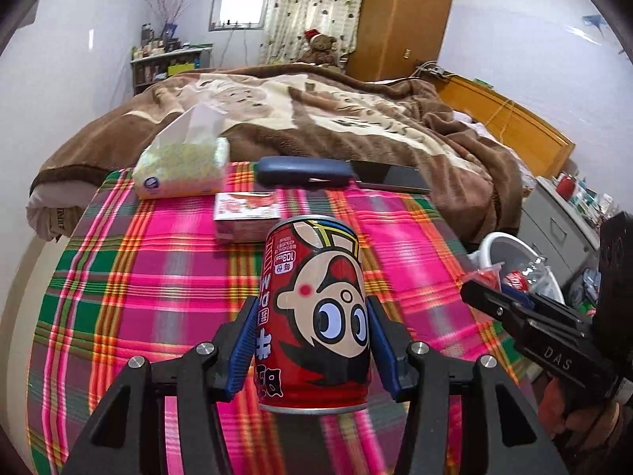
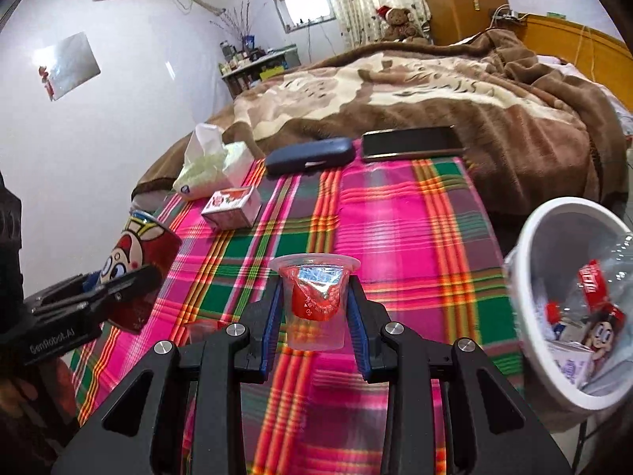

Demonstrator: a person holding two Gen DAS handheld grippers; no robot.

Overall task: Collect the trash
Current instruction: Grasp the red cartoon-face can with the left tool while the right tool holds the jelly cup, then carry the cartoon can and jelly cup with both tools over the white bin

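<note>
A red drink can (image 1: 316,316) with a cartoon face hangs above the plaid tablecloth, and my left gripper (image 1: 312,340) is shut on its sides. The same can (image 2: 136,269) shows at the left of the right wrist view, held by the left gripper (image 2: 95,291). My right gripper (image 2: 314,312) is shut on a clear plastic cup (image 2: 315,301) with a crumpled red and silver wrapper inside, lifted off the cloth. The right gripper (image 1: 510,304) also appears at the right of the left wrist view. A white trash bin (image 2: 526,277) holding several bits of rubbish stands off the table's right edge.
On the plaid cloth (image 2: 395,229) lie a tissue pack (image 2: 209,166), a small red and white box (image 2: 233,208), a dark blue case (image 2: 310,156) and a black phone (image 2: 411,142). A bed with a brown blanket (image 2: 435,91) lies behind the table.
</note>
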